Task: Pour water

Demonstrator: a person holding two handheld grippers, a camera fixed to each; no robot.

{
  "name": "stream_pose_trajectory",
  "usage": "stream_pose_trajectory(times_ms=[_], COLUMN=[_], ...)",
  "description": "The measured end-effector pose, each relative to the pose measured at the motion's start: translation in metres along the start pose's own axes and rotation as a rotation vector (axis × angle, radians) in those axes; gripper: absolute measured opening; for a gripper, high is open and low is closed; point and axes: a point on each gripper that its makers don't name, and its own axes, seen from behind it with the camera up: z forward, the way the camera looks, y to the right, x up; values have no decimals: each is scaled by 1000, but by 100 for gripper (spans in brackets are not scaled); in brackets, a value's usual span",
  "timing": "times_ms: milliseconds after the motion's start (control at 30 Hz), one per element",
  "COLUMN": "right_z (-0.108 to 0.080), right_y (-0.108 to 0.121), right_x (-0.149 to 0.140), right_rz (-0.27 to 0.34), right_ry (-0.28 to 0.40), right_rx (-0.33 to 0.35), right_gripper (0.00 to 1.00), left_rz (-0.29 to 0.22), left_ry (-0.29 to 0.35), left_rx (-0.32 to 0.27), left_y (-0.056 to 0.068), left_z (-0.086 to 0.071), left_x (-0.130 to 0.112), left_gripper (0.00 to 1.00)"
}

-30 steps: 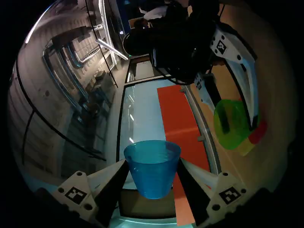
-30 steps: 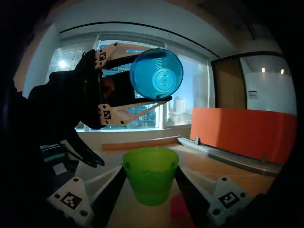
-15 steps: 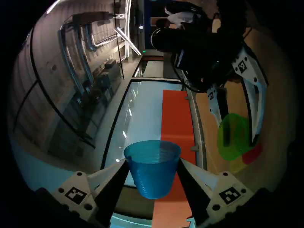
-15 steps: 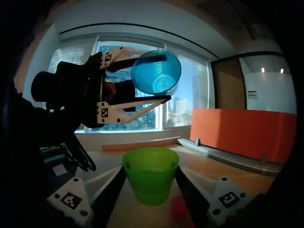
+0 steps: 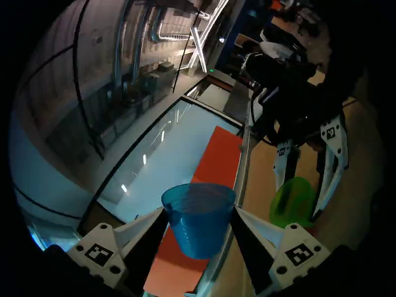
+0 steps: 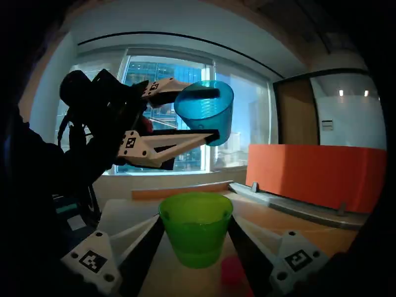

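A translucent blue cup (image 5: 199,219) sits clamped between the fingers of my left gripper (image 5: 198,225). In the right gripper view that blue cup (image 6: 205,114) hangs high in the air, close to upright with its mouth up, held by the left gripper (image 6: 195,114) and a dark-gloved hand (image 6: 106,119). A green cup (image 6: 196,235) is clamped in my right gripper (image 6: 196,237), upright and low over the table, below the blue cup. In the left gripper view the green cup (image 5: 293,201) appears at the right between the right gripper's white fingers (image 5: 335,168).
An orange partition (image 6: 317,173) runs along the table's right side behind a metal rail. A pink object (image 6: 230,270) lies on the wooden table (image 6: 277,218) just past the green cup. Large windows (image 6: 163,123) stand behind. Dark gear (image 6: 74,218) sits at the left.
The left gripper has rotated the blue cup back from a tipped, bottom-toward-me pose to near upright, still above the green cup. The right gripper and green cup have stayed put.
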Motion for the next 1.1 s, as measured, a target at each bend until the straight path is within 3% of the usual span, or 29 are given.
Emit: stream_pose_trajectory(times_ms=[467, 900, 1100], right_z=[-5, -7, -6], right_y=[3, 2, 2], right_x=[7, 11, 13], right_rz=[0, -2, -4], right_ry=[19, 25, 24], right_rx=[-11, -17, -18], right_gripper=[88, 88, 88], left_rz=[-323, -671, -842], left_ry=[31, 62, 62], left_rx=[-43, -58, -90], left_y=[2, -4, 3], left_z=[-1, 1, 7], left_x=[-4, -15, -22], left_gripper=[84, 83, 83])
